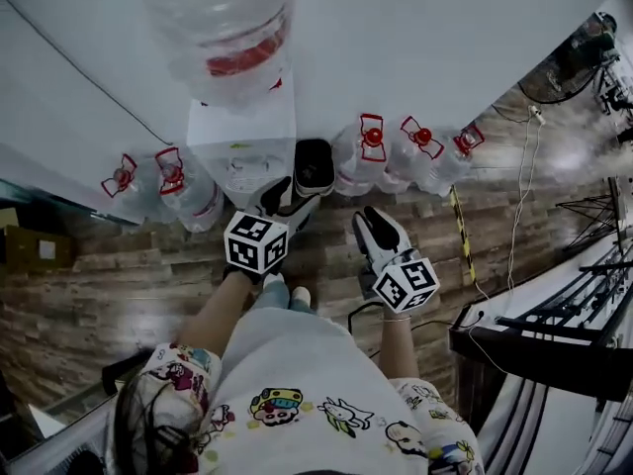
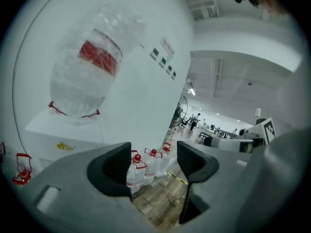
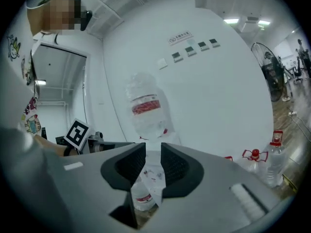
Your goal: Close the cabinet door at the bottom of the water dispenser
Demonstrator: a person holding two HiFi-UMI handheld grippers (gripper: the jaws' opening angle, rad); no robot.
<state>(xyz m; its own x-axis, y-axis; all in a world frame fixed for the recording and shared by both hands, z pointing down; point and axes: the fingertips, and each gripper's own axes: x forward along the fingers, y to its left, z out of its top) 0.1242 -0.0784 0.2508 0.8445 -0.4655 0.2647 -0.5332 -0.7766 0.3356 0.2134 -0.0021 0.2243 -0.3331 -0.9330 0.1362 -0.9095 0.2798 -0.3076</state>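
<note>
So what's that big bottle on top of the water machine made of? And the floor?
The big bottle looks like clear, glossy plastic: you can see through it, it has crinkly shiny patches, and it carries a red label. The floor looks like wood planks, dull brown and grey, with staggered board lines. It could also be a wood-look covering; the pictures don't settle which.

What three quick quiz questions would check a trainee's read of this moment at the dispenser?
1. True or false: the left gripper is clamped on a bottle.
2. What sits on top of the water dispenser? A) a kettle B) an upturned big bottle C) a cardboard box
3. Fill in: the small bottles standing along the wall have ___ caps.

Key: 1 false, its jaws stand apart with nothing between them; 2 B; 3 red.
</note>
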